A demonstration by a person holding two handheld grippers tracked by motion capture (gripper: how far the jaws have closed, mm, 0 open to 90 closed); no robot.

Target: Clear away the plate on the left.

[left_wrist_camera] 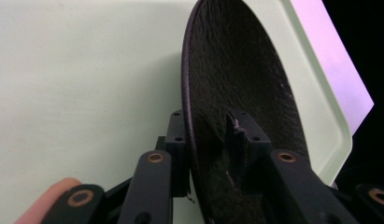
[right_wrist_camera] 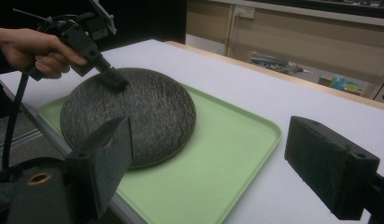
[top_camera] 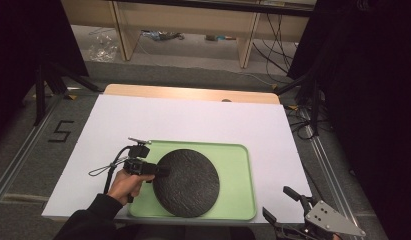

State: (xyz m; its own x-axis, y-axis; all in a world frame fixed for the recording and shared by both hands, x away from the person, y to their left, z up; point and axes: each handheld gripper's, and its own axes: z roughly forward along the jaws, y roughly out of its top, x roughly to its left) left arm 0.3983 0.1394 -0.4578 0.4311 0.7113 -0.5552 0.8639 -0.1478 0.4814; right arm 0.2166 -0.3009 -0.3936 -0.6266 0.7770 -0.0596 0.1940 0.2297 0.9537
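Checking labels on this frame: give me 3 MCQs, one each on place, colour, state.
1. Where does the black plate sit?
A. on the bare white table
B. in the green tray
C. on the floor

2. What colour is the tray?
A. light green
B. red
C. blue

3. What is the left claw doing?
A. hanging open above the table
B. shut on the plate's rim
C. shut on the tray's edge

Answers:
1 B: the high view shows the plate inside the tray's rim.
2 A: the tray is pale green in the high view and the right gripper view.
3 B: the left gripper view shows one jaw on each side of the plate's edge. The right claw stands open, off the tray.
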